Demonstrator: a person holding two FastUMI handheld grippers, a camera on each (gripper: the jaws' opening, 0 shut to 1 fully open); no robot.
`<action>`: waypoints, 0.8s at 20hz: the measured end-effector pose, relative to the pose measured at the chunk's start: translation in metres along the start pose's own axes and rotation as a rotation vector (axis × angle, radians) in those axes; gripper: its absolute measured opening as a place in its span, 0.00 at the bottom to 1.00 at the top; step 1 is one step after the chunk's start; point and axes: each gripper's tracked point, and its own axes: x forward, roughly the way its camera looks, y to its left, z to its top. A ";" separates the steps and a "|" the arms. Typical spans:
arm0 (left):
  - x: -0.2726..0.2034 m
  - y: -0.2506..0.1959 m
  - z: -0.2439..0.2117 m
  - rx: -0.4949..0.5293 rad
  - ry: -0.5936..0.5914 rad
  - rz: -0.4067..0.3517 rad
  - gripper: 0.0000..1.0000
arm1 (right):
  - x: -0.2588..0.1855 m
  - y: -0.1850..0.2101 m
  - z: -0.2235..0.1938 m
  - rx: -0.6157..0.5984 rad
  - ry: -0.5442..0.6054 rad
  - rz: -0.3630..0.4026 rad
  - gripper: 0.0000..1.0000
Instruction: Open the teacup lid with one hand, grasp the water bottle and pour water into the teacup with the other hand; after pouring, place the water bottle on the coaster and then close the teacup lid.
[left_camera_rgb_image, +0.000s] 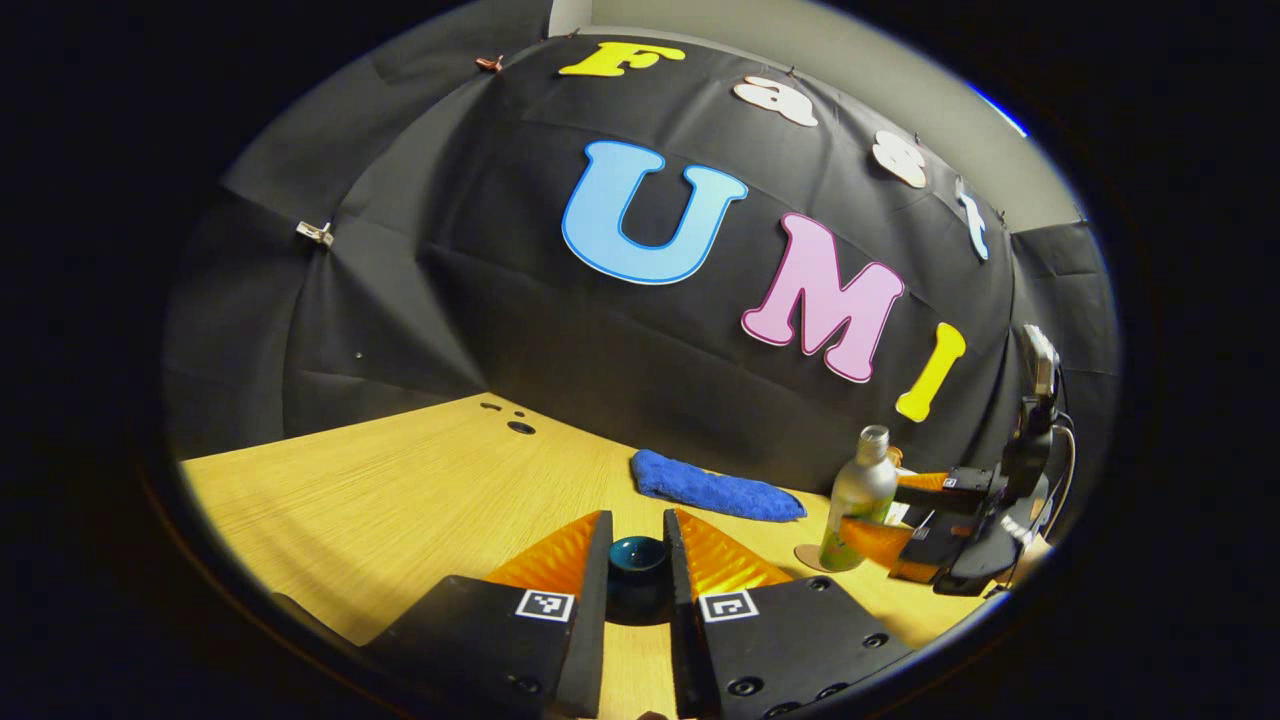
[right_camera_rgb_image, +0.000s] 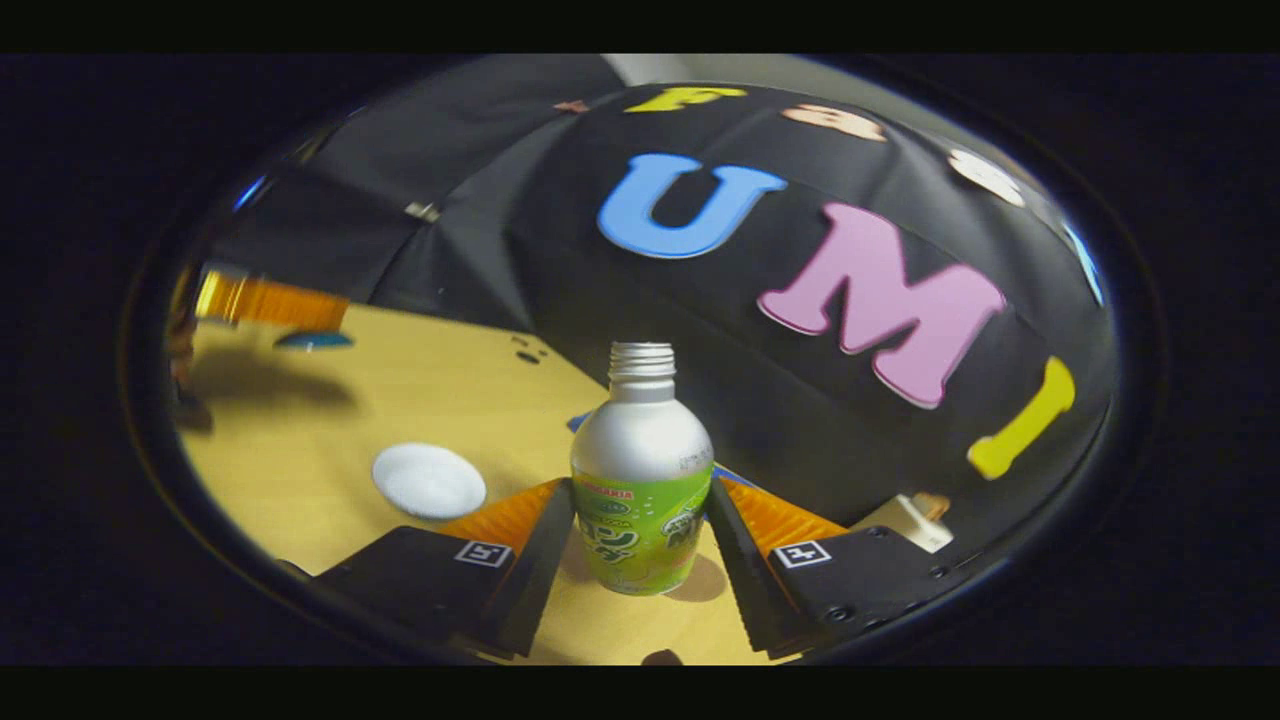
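The left gripper (left_camera_rgb_image: 636, 560) is held low over the worktop (left_camera_rgb_image: 400, 500), levelled forward, its jaws drawn in close on either side of a dark blue lid (left_camera_rgb_image: 638, 560); whether both fingers actually press on the lid cannot be told. The right gripper (right_camera_rgb_image: 640, 560) is likewise held low and level, and in the left gripper view it reaches in from the right edge toward the bottle. Its jaws are spread, one finger on each side of the bottle (right_camera_rgb_image: 640, 480), with a visible gap on both sides. Count: one bottle, one lid, one white round disc (right_camera_rgb_image: 428, 480), one blue cloth (left_camera_rgb_image: 715, 487), one coaster (left_camera_rgb_image: 812, 556). The bottle stands upright, long axis vertical, its uncapped threaded neck pointing straight up; the body is silver above with a green label below. In the left gripper view it stands on the coaster, near the right end of the folded cloth, which lies along the foot of the booth wall. The white disc lies flat on the worktop to the left of the bottle, well apart from it.
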 end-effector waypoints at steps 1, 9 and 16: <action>0.000 -0.001 -0.001 0.000 0.000 -0.001 0.31 | -0.004 -0.009 0.006 0.062 -0.026 -0.008 0.79; -0.001 -0.003 0.000 0.006 0.000 -0.004 0.31 | 0.010 -0.075 -0.034 0.325 -0.009 -0.077 0.79; 0.000 0.002 0.000 0.001 0.000 0.002 0.31 | 0.023 -0.105 -0.081 0.393 0.041 -0.134 0.79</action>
